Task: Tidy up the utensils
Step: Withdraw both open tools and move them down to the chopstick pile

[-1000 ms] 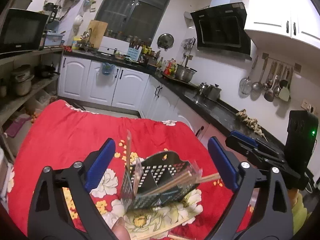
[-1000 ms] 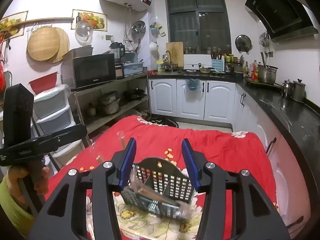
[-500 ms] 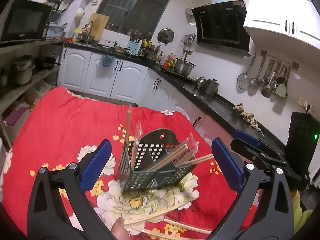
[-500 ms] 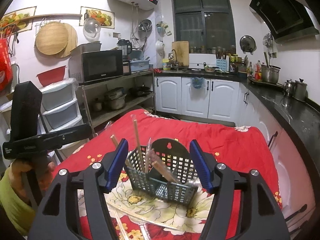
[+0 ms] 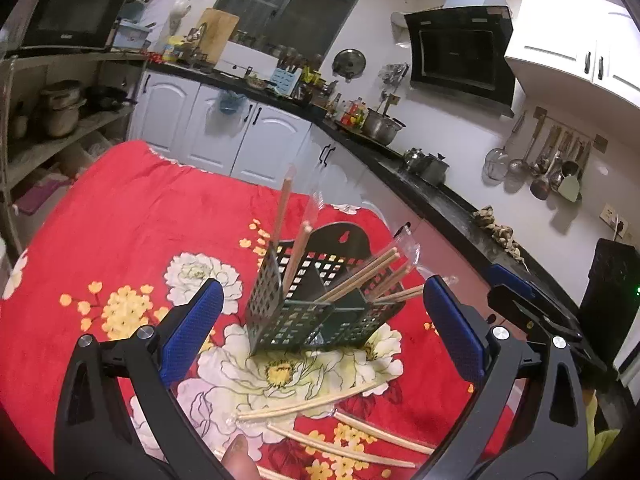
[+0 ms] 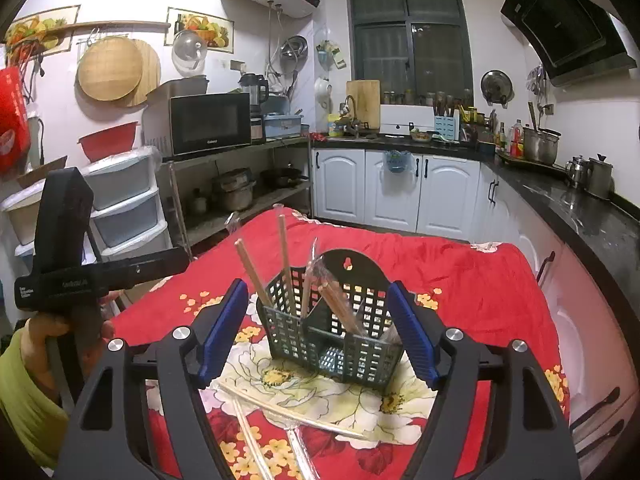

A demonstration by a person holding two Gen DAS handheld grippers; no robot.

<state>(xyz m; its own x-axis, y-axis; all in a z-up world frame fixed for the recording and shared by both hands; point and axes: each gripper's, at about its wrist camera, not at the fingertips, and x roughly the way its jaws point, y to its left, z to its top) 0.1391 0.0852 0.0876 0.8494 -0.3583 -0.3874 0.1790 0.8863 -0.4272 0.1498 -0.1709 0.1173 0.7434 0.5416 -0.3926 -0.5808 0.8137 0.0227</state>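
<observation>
A dark green perforated utensil basket (image 5: 320, 316) (image 6: 332, 340) stands upright on the red floral tablecloth (image 5: 120, 220) (image 6: 460, 272). Several wooden chopsticks (image 5: 296, 256) (image 6: 252, 272) lean in its compartments, some in clear wrappers. More loose chopsticks (image 5: 304, 404) (image 6: 288, 408) lie on the cloth in front of it. My left gripper (image 5: 323, 282) is open wide, and the basket stands beyond its tips untouched. My right gripper (image 6: 317, 285) has its jaws opening, and the basket sits just ahead between the blue pads (image 6: 224, 320), which do not press on it.
A black counter (image 5: 440, 200) with pots runs along the right of the table. A shelf rack (image 6: 240, 152) with a microwave stands on the left. The right gripper's body (image 5: 520, 304) is at the right, and a hand (image 6: 52, 328) holds the left one.
The basket was tilted between the right gripper's pads; now it stands upright on the cloth. The right jaws have widened, both grippers have drawn back, and the loose chopsticks have come into view.
</observation>
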